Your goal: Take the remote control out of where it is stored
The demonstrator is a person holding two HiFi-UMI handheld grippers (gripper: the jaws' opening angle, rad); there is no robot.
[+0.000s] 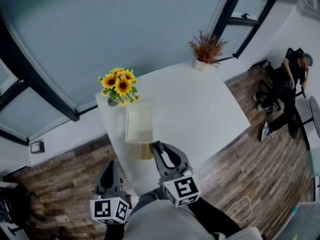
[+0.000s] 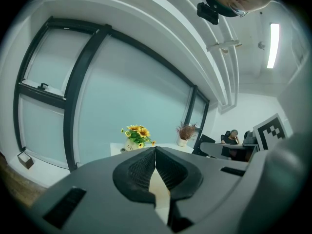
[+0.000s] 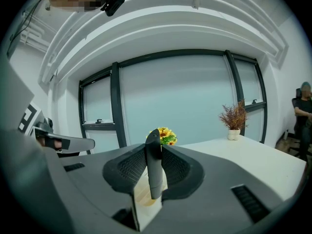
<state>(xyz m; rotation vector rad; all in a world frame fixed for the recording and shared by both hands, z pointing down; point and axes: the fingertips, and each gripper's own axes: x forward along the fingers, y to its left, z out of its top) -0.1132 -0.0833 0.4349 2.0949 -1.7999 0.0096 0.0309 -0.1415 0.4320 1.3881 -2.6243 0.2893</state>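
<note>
Wide and bare to the right of the open box [image 1: 128, 126], across the white table [image 1: 200, 109]. Crowded behind the box by the sunflower vase [image 1: 119, 86], just beyond its far end. Near end of the box taken up by the right gripper [image 1: 158, 146]. Far right corner held by a dried plant pot [image 1: 206, 51]. Shut in beyond by the window wall [image 1: 125, 24]; seemingly free along the table's left edge.

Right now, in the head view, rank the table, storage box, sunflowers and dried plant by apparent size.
1. table, by far the largest
2. storage box, only narrowly
3. sunflowers and dried plant look about equal; I won't rank them.
</note>
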